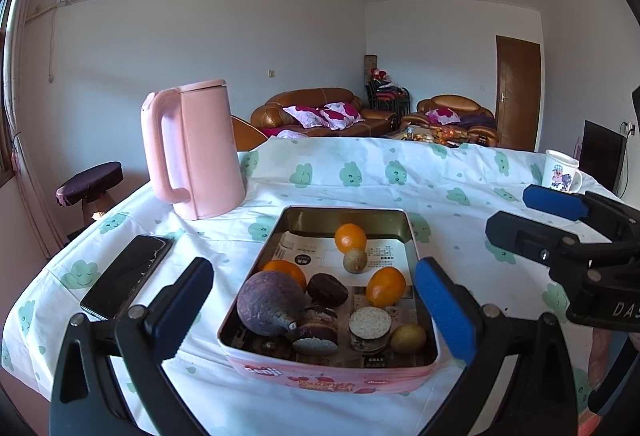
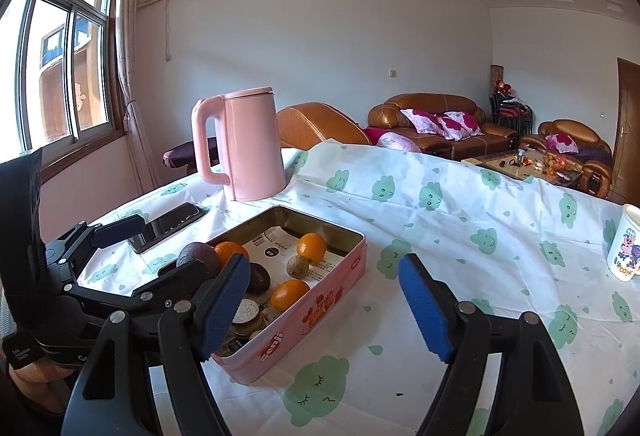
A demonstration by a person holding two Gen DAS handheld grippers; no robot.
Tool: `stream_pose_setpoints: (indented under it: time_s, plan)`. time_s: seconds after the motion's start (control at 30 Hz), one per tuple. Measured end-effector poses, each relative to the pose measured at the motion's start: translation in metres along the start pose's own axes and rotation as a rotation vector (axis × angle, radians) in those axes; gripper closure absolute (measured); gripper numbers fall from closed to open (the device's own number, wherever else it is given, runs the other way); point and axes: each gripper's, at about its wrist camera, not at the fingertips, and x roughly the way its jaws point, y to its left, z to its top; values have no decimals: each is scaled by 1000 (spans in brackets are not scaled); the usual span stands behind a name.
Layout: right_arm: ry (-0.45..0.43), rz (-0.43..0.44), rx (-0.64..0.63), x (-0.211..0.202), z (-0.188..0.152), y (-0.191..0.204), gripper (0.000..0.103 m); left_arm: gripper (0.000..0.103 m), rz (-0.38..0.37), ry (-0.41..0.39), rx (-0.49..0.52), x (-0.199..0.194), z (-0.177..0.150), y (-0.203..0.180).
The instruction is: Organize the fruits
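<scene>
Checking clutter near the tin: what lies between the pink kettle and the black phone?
Only bare cloud-print tablecloth. In the right wrist view, the pink kettle stands behind the black phone, with nothing between them.

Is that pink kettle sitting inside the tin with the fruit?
No, the pink kettle stands on the tablecloth behind the tin, outside it.

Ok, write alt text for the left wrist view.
Open left tongs frame a pink tin holding three oranges, a large purple fruit and round pastries, on a cloud-print tablecloth. A pink kettle and phone lie left; the right tongs hover open at right.
</scene>
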Motion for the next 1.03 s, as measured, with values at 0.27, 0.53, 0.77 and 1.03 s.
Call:
stream_pose_setpoints:
  time_s: [0.27,0.53,0.77,1.03]
  plan:
    - [-21,-12,13,-8,0,-6,25,0,5,-25,-2,-6,4,1]
    - [-29,-14,13,-11,0,-7,25,0,9,-16,3,-6,6,-1]
    - [-24,-18,20,-12,-2,-9,24,0,8,-3,0,-3,4,-3]
    - [-17,-28,27,-14,-6,-17,24,0,12,-8,16,-3,2,-9]
